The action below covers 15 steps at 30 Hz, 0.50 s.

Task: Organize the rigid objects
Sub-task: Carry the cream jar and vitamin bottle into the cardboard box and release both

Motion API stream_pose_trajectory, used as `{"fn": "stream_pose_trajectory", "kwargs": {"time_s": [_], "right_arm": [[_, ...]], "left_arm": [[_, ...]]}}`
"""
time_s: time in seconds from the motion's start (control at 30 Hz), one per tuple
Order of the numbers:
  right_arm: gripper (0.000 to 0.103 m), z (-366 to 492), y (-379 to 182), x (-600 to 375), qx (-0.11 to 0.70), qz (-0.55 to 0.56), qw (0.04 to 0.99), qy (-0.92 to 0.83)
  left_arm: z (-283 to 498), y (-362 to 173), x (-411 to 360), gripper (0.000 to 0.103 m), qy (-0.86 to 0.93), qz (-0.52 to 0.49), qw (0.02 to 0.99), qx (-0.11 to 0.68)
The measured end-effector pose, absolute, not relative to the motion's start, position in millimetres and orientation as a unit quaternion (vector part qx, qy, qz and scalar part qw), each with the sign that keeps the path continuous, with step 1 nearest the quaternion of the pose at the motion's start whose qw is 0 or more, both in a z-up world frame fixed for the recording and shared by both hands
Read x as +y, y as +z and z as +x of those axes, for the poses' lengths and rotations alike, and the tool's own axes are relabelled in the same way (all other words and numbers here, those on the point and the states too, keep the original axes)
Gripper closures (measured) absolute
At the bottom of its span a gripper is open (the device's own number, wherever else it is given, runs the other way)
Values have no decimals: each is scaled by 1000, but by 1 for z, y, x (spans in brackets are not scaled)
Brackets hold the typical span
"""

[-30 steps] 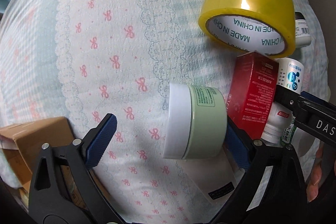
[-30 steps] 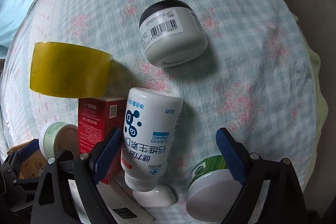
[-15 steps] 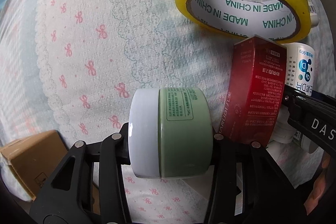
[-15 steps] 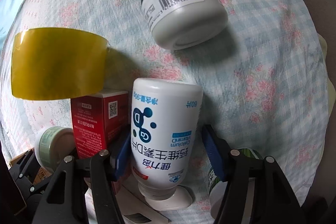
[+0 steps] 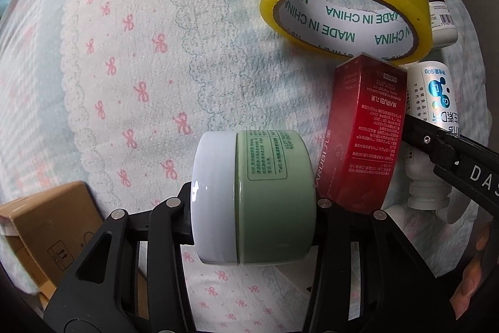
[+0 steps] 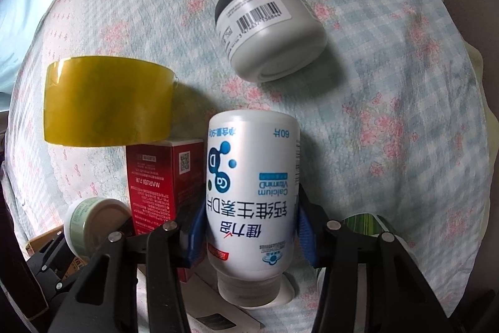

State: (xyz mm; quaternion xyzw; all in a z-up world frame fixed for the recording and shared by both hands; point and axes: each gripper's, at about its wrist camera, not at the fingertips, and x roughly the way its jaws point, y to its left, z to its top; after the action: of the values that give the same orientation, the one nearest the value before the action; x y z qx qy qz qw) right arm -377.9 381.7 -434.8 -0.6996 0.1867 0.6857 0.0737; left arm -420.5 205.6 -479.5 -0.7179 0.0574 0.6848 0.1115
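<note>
Plainly, in the left wrist view, the left gripper [image 5: 252, 205] is clamped on the green jar [image 5: 252, 195] at lower centre, one finger on the white lid face, the other on the base, so the jar lies on its side between them. It looks like stiff, glossy plastic or glass, and probably has some weight; gripped across its flat ends it should sit firm, though the smooth lid could slide if the squeeze eases. Just right of it leans the red box [image 5: 365, 139], thin card that would dent under a hard pinch. The yellow tape [image 5: 343, 5] lies at upper right on the bed [image 5: 124, 52], and a cardboard box [image 5: 46, 227] shows at lower left.

From the right wrist view, the right gripper [image 6: 252, 227] holds the white bottle [image 6: 252, 192] at lower centre, blue pads on either side of the body, cap toward the camera. Rigid plastic, likely light, with a slick rounded label; mid-body is the sensible hold. A grey jar [image 6: 268, 30] lies well apart at upper centre, on its side.
</note>
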Motion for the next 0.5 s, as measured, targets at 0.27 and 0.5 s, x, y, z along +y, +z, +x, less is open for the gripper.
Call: {"fn": "stream_pose_trajectory", "kwargs": {"time_s": [0.27,0.5], "right_arm": [[58,-362,-394,399,221,-670,53,706],[58,-347,-331,408,225,-642,27,733]], "left_arm": [[-416,-444,201,63,703,-703,108,23],[-407,-390,181,63,727,-678,104,-21]]}}
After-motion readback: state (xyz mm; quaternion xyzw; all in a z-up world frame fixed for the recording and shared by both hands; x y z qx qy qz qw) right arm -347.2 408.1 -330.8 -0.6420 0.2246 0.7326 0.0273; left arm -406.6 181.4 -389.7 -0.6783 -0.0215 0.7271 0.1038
